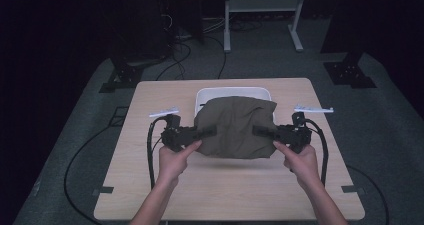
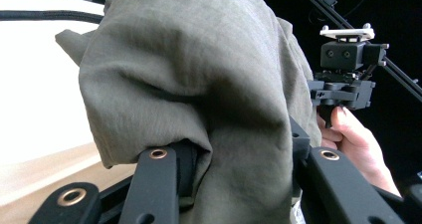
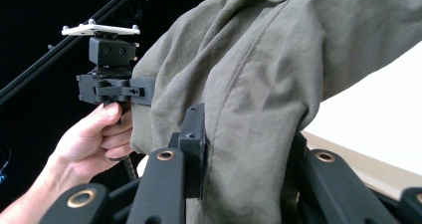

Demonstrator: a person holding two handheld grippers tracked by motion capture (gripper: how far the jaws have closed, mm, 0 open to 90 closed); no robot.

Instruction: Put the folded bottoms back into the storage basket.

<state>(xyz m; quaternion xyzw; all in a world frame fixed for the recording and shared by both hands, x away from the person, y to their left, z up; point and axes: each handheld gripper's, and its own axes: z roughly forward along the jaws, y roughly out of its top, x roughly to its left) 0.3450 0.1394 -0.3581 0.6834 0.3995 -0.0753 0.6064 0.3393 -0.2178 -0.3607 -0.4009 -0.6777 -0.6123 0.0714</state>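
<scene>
An olive-green cloth [image 1: 234, 127] hangs bunched between my two grippers, lifted off the table in front of a white tray [image 1: 232, 91]. My left gripper [image 1: 206, 132] is shut on the cloth's left side and my right gripper [image 1: 259, 131] is shut on its right side. In the left gripper view the cloth [image 2: 199, 79] drapes over and between the black jaws, with the right gripper [image 2: 343, 84] and a hand behind it. In the right gripper view the cloth [image 3: 263, 84] is pinched between the jaws, with the left gripper [image 3: 112, 82] and its hand at the left.
The light wooden table [image 1: 230, 185] stands on grey carpet. Black cables [image 1: 150, 150] trail from both grippers over the tabletop. A white metal frame [image 1: 262, 15] and dark stands rise behind the table. The tray's far rim sits toward the table's back edge.
</scene>
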